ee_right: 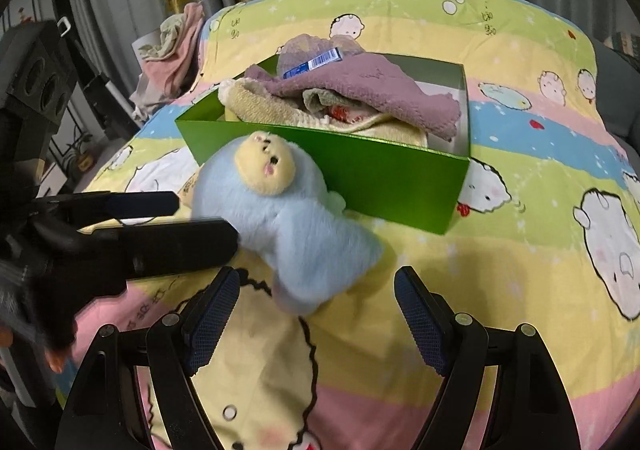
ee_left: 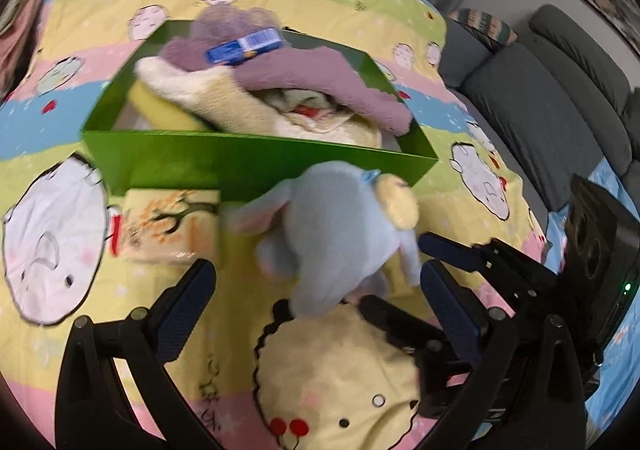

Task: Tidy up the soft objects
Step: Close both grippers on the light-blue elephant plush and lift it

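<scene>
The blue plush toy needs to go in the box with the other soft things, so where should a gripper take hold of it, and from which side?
Probably the blue plush toy is best pinched across its wide body, below the yellow face. It lies outside the green box, against its front wall, so come from above on the near side. The right gripper is open just short of it.

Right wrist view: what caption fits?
Open right gripper nears a blue plush toy beside the green box.
</scene>
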Motion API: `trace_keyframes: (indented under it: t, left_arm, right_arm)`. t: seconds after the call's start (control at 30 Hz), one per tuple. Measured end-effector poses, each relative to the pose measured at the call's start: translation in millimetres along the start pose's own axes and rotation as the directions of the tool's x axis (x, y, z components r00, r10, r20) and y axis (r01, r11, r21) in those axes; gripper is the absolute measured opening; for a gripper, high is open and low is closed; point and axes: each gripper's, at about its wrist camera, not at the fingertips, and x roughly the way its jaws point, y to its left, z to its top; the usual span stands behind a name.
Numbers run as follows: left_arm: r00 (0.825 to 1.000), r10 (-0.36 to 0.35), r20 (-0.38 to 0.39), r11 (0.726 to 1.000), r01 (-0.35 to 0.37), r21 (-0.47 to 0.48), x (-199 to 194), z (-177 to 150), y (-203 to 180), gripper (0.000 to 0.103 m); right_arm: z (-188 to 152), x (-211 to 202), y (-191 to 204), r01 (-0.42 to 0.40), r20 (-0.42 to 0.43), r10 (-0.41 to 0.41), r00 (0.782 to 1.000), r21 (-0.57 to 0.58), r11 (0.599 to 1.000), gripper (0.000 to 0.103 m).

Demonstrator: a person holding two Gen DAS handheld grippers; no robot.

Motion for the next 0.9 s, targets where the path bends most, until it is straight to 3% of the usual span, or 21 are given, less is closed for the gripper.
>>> trace_keyframes:
  t: [0.33, 0.4, 0.47, 0.53, 0.7, 0.9]
  left_arm:
    - [0.999, -0.028, -0.025, 0.998, 0.029, 0.056, 33.1, 18.2, -12.3, 0.1]
    - [0.999, -0.028, -0.027, 0.997, 0.03, 0.064, 36.0, 18.9, -13.0, 0.093]
    - [0.999, -0.039, -0.038, 0.997, 0.041, 0.067, 38.4, 18.6, -13.0, 0.078]
    - [0.998, -0.041, -0.055, 0.996, 0.046, 0.077, 41.8, 17.1, -14.5, 0.074]
    - [0.998, -0.038, -0.052, 0.995, 0.043, 0.094, 41.7, 14.5, -18.7, 0.072]
    - [0.999, -0.051, -0.016, 0.993, 0.052, 0.109, 21.7, 12.1, -24.0, 0.072]
  right_arm:
    - [16.7, 25.7, -0.5, -0.045, -0.023, 0.045, 0.999, 0.002, 0.999, 0.08]
    - [17.6, 28.0, 0.4, -0.057, -0.024, 0.057, 0.998, 0.0, 0.998, 0.069]
    - [17.8, 29.6, 1.7, -0.06, -0.028, 0.059, 0.998, -0.004, 0.998, 0.061]
    - [17.8, 30.5, 3.7, -0.049, -0.028, 0.049, 0.998, -0.015, 0.999, 0.057]
    - [16.7, 26.8, 5.7, -0.037, -0.022, 0.037, 0.999, -0.026, 0.999, 0.047]
    - [20.7, 5.7, 14.0, -0.046, 0.016, 0.047, 0.999, -0.045, 0.998, 0.042]
